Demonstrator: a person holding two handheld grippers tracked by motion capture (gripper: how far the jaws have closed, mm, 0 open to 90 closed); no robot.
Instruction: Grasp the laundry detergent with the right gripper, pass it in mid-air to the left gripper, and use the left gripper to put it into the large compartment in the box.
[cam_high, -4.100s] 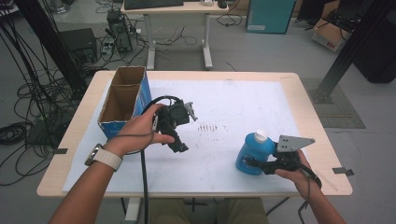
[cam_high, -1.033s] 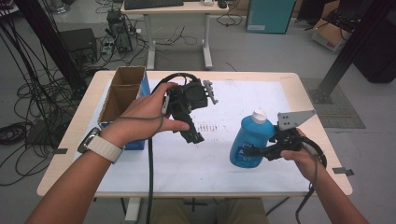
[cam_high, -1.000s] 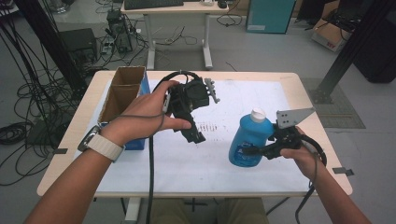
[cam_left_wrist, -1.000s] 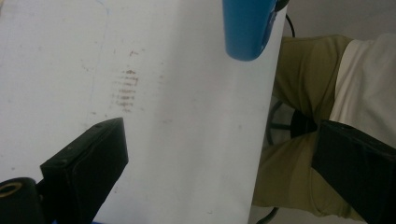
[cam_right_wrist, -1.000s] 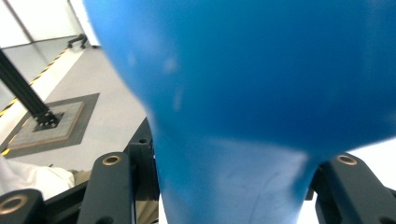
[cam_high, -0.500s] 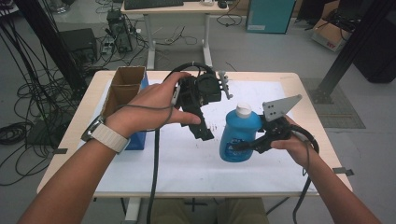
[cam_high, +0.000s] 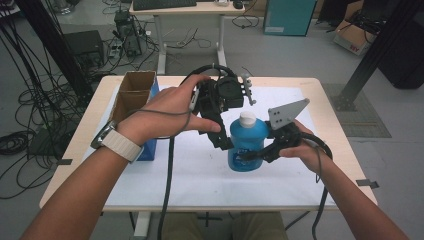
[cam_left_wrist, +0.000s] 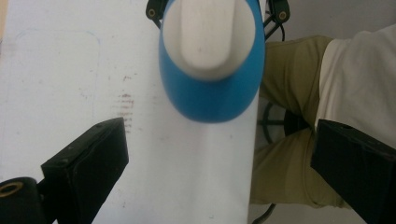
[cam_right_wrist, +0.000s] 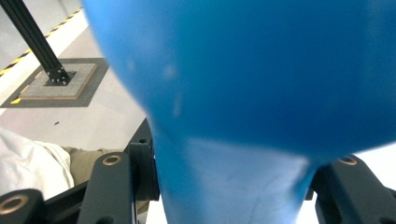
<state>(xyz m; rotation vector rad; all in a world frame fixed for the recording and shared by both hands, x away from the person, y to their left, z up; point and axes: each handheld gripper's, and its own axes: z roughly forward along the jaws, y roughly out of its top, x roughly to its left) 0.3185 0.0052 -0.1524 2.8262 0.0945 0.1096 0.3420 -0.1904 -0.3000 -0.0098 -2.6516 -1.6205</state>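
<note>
The right gripper (cam_high: 252, 156) has its fingers clamped on the round blue plastic bottle (cam_high: 246, 145), held up over the white counter (cam_high: 200, 175). At its 11 o'clock, the left gripper (cam_high: 226, 144) waits, fingers apart. A hard bump there could knock the bottle loose.

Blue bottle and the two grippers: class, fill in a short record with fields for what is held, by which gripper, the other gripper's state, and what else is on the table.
held thing: blue bottle with a white cap, upright
held by: right gripper, shut on the bottle's body
left gripper: open, above the cap, not touching
also on table: open cardboard box at the left
table: light wood, white sheet on top
</note>
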